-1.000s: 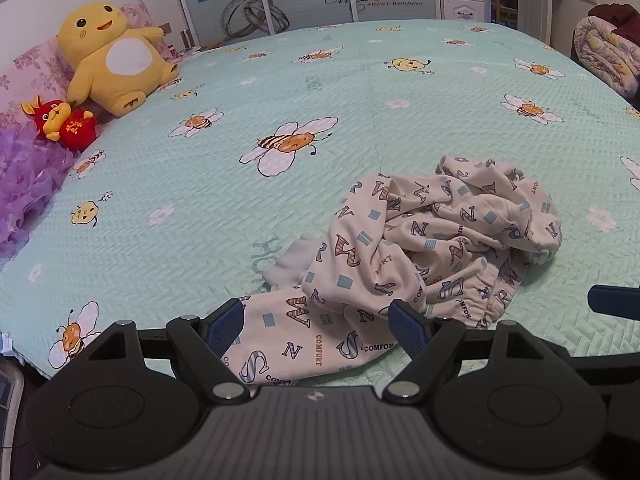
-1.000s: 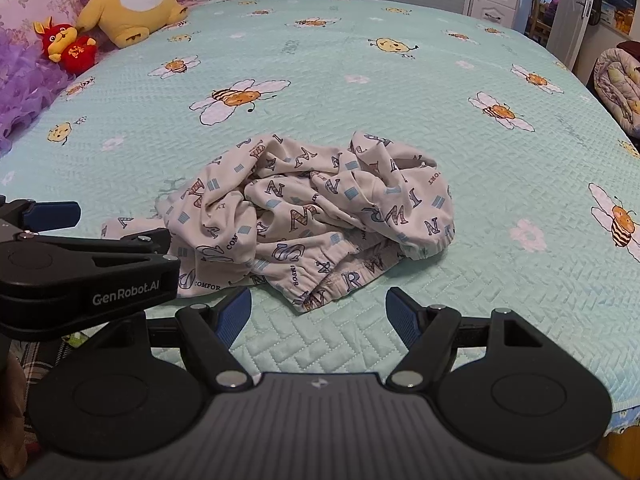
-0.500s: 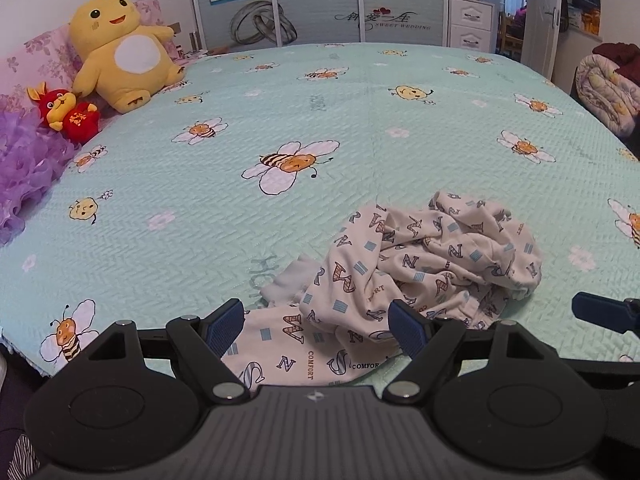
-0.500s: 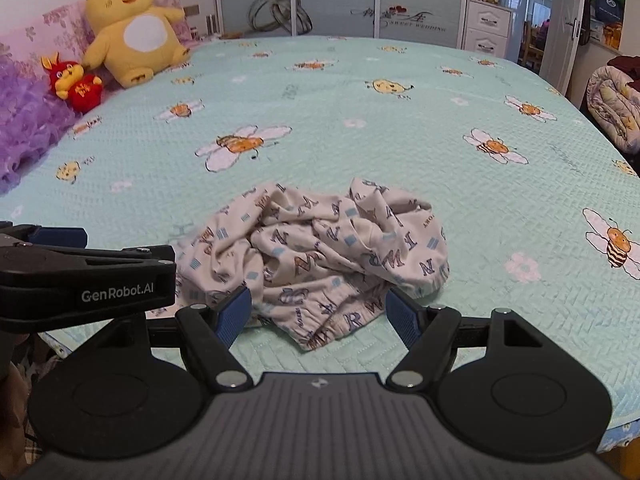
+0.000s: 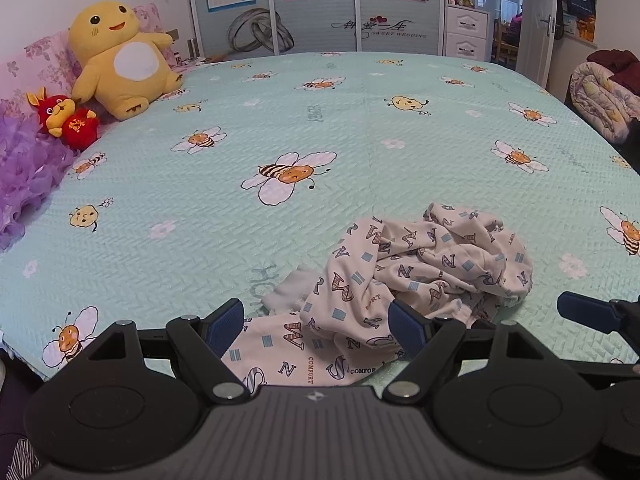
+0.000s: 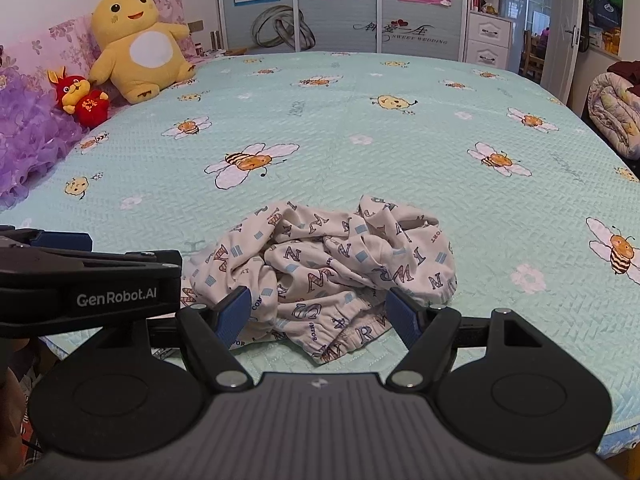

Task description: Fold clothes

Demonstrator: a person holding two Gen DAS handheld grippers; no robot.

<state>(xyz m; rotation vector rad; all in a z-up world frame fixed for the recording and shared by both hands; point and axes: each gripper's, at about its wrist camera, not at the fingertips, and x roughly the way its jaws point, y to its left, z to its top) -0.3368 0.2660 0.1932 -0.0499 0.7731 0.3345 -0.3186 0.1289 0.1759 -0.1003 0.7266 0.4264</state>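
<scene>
A crumpled cream garment with printed letters [image 5: 404, 280] lies bunched near the front edge of the bed; it also shows in the right wrist view [image 6: 340, 268]. One flat leg or sleeve end [image 5: 288, 356] stretches toward me. My left gripper [image 5: 318, 326] is open and empty, hovering just short of that flat end. My right gripper [image 6: 318, 314] is open and empty, just short of the elastic waistband [image 6: 352, 336]. The left gripper's body [image 6: 88, 280] shows at the left of the right wrist view.
The bed has a mint quilt with bee prints [image 5: 280, 176]. A yellow plush [image 5: 120, 60], a red plush [image 5: 66, 120] and purple frills [image 5: 24, 176] sit at the back left. A rolled quilt [image 5: 604, 100] lies off the bed's right side. Wardrobe doors [image 5: 320, 4] stand behind.
Both grippers have pulled back and tilted up, so the garment sits lower and smaller in both views. Both stay open. The garment has not moved.
</scene>
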